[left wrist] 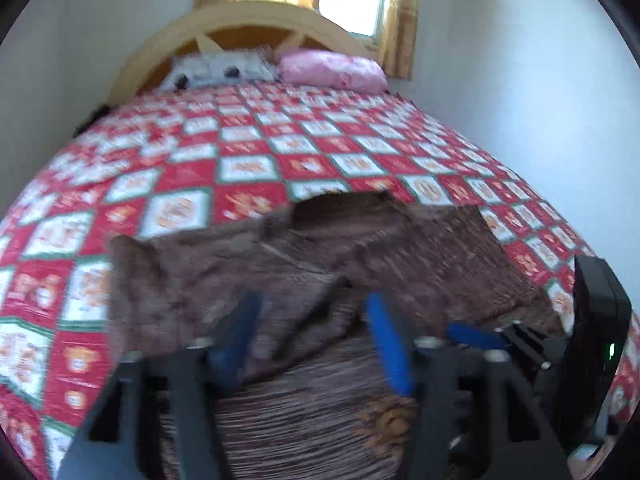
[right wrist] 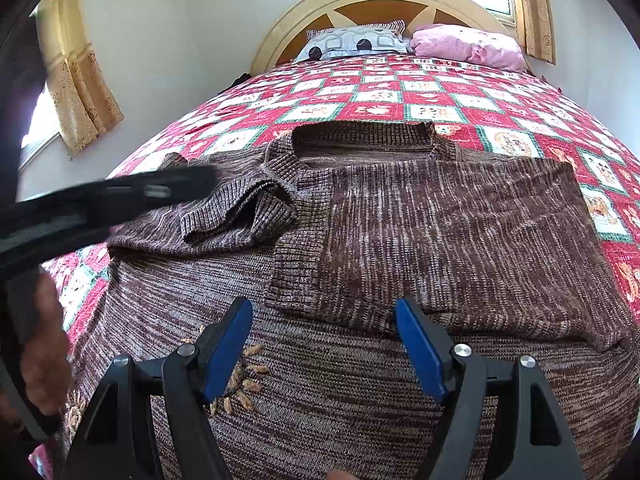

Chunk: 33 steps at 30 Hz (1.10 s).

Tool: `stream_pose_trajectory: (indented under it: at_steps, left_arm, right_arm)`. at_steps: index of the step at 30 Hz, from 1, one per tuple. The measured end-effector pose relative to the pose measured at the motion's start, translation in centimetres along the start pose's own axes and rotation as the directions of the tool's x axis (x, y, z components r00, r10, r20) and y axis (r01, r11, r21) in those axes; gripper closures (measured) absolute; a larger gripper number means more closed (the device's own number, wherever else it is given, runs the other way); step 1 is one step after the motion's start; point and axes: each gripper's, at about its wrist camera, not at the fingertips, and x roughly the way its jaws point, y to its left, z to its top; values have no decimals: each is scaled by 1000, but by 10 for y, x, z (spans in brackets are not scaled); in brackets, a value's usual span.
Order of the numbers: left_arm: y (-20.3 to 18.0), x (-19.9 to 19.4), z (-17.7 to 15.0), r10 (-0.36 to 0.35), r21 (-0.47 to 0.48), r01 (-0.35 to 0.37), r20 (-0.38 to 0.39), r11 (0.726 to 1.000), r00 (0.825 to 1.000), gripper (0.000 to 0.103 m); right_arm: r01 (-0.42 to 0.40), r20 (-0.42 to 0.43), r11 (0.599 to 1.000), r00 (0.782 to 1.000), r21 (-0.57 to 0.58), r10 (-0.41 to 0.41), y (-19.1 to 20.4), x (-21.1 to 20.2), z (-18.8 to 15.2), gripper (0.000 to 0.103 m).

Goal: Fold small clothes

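Lying flat on the bed [right wrist: 440, 92], the brown sweater [right wrist: 400, 240] runs neck-first away from both spread, empty grippers, the left gripper [left wrist: 316, 336] nearer its loose folded sleeve [right wrist: 240, 212], the right gripper [right wrist: 324, 344] hovering over its middle.

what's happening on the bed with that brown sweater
A person holding a gripper in each hand is folding a brown knit sweater spread on a red checked bedspread. Both sleeves are already folded in over the body. The right gripper hovers open over the sweater's middle, gripping nothing. The left gripper is also open above the left side, with no fabric held. The bottom half is not yet folded up.
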Motion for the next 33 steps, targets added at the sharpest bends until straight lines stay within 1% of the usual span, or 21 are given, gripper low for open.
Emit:
stream_pose_trajectory:
  at_steps: [1,2,3,4,5,6,7,9,11,14,16,17,19,22,24,25,27,30,31,32,33]
  left_arm:
    - [10,-7,-3,84,1,-84,31,996,996,12]
    - [26,-13,-7,197,-8,-197,50,980,979,11]
    - [44,-13,-12,294,-21,-294,39,956,955,11]
    - [57,-12,-15,357,-32,-356,24,934,934,11]
    - [78,-10,-22,444,-54,-444,0,895,896,11]
    - [93,-7,-27,473,-74,-474,-29,877,881,12]
    - [105,-3,-33,473,-98,-477,-64,873,879,12]
    - [119,8,-44,432,-128,-447,-129,885,893,12]
    - [122,19,-52,401,-128,-426,-179,896,898,11]
    - [121,13,-55,399,-137,-420,-155,897,904,11]
    - [121,14,-58,391,-142,-412,-158,900,907,11]
    - [123,13,-59,377,-149,-401,-161,904,912,10]
    - [127,16,-61,370,-165,-396,-165,903,914,8]
    - [129,16,-61,359,-181,-385,-159,905,920,7]
    - [129,17,-61,356,-186,-382,-159,905,921,7]
    - [129,17,-61,355,-188,-381,-157,905,922,7]
    - [129,16,-61,358,-189,-383,-150,904,921,7]
    - [131,14,-61,352,-201,-375,-146,905,925,7]
    - [131,15,-61,349,-203,-373,-145,905,926,7]
    - [132,14,-61,347,-205,-370,-143,906,927,7]
    - [132,15,-61,346,-205,-369,-143,906,927,7]
  right_arm:
    - [-1,0,1000,1000,0,1,0,-1,-1,28]
    - [0,0,1000,1000,0,0,0,-1,-2,28]
    - [1,0,1000,1000,-2,-1,1,-1,-2,28]
    - [3,0,1000,1000,-3,-3,1,-1,-2,28]
    - [3,0,1000,1000,-3,-3,1,-1,-2,28]
    - [4,-1,1000,1000,-4,-4,1,0,-1,28]
    - [5,-1,1000,1000,-5,-5,2,0,-1,28]
    - [9,-3,1000,1000,-8,-9,2,0,-1,28]
    - [14,-6,1000,1000,-14,-14,2,0,-1,28]
    - [38,-9,999,999,-24,-38,5,-2,0,28]
    - [82,-13,996,996,-43,-83,12,-7,5,28]
    - [111,12,992,994,-57,-110,18,-13,8,28]
    - [115,66,990,992,-80,-109,33,-26,21,28]
    - [101,64,979,994,-175,-91,65,-21,44,29]
    - [104,47,960,994,-261,-95,87,-4,53,29]
    - [101,31,952,995,-288,-97,94,5,55,36]
    - [75,-19,943,996,-323,-86,105,28,57,43]
    - [50,-99,926,991,-373,-93,115,58,52,43]
    - [63,-98,919,989,-389,-109,117,62,48,44]
    - [95,-72,913,988,-397,-134,117,63,47,49]
    - [109,-62,916,988,-386,-143,114,62,50,67]
